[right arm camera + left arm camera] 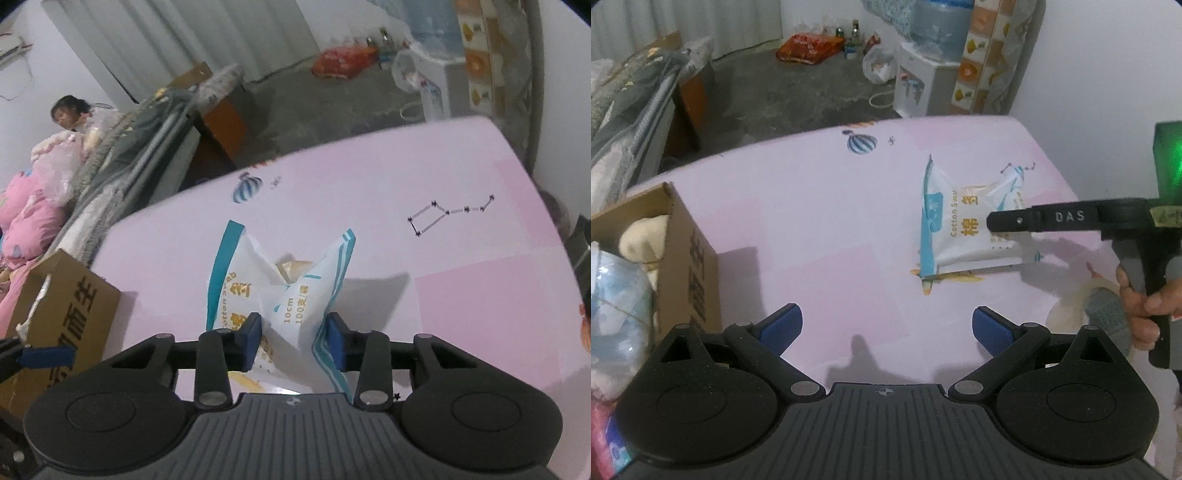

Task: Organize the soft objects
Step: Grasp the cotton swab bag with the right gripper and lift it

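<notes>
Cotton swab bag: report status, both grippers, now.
Right gripper shut on cotton swab bag, bag creased between the pads. Left gripper open, holding nothing. Cardboard box at left, already holding soft items. Nothing between bag and box.

The cardboard box (683, 258) runs off the left edge in the left wrist view, its contents partly cut and blurred. The right gripper's (993, 223) tip hides part of the cotton swab packet (960, 229) there, and its handle leaves the right edge. In the right wrist view, the packet's lower end sits behind the gripper body.
</notes>
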`<state>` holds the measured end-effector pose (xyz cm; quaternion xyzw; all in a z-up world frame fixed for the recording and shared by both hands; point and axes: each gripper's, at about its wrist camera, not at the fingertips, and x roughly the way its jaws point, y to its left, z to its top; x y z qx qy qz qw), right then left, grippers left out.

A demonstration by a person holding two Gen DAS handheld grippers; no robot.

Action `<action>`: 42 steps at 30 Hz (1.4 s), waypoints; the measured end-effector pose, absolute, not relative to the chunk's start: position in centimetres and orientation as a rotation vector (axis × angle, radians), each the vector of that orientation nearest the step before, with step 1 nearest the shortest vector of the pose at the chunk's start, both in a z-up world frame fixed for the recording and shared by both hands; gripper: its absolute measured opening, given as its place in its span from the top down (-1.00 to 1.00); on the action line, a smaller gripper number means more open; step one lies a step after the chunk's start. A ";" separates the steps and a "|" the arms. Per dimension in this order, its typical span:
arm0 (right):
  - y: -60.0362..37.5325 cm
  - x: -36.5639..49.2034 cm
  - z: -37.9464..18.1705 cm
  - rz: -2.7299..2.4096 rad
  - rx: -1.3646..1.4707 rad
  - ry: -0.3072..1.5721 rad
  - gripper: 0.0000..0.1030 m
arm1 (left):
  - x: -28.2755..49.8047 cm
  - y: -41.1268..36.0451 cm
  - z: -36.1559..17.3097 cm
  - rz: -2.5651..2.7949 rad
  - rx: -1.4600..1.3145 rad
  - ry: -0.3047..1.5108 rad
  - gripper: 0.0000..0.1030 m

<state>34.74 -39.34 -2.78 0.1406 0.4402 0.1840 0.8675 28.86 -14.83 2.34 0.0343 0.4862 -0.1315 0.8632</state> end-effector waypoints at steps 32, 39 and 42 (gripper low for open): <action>-22.6 15.7 13.8 1.109 0.367 0.724 0.86 | 8.5 3.5 13.5 -0.361 -0.438 0.697 -0.46; -17.2 17.2 12.3 1.133 0.304 0.785 0.86 | 7.8 6.6 12.4 -0.299 -0.463 0.656 0.02; -16.1 18.6 12.2 1.124 0.269 0.778 0.86 | 8.8 7.2 11.8 -0.255 -0.438 0.645 0.22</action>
